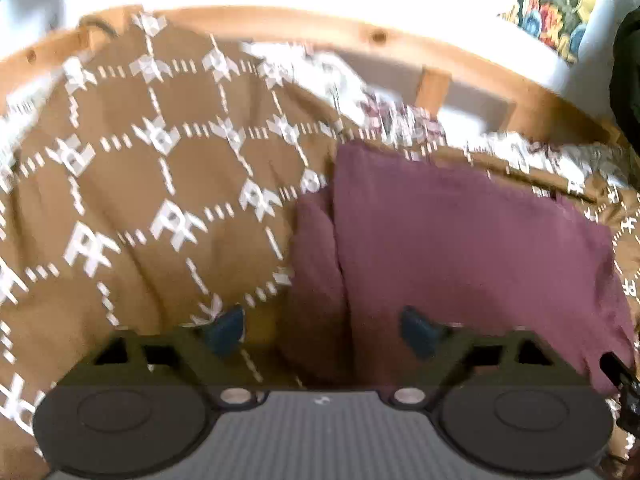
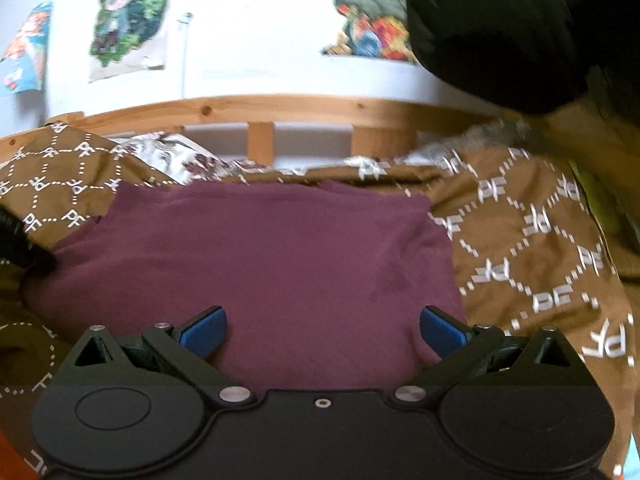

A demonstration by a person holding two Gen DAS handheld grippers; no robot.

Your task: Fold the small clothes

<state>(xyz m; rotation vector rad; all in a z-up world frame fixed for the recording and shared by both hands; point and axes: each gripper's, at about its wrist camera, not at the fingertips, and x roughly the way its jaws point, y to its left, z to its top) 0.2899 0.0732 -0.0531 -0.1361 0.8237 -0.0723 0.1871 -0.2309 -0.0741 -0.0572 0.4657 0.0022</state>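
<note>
Presently I judge one fold finished: the maroon garment (image 2: 256, 248), soft matte knit, lies as a rough rectangle on the brown patterned bedspread (image 1: 160, 184). My left gripper (image 1: 322, 332) and right gripper (image 2: 323, 330) hover over its near edge, both spread, pinching nothing. Next I need a fresh edge pinched.

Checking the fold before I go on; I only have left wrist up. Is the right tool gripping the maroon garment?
Observer: No. The right tool is open over the maroon garment, with nothing between its pads.
Operator: Cloth clean on that side?
Observer: A few darker spots show near its right part.
Operator: Anything past the right edge?
Observer: A yellow-green item sits beyond the brown patterned blanket; I can't tell what it is.
</note>
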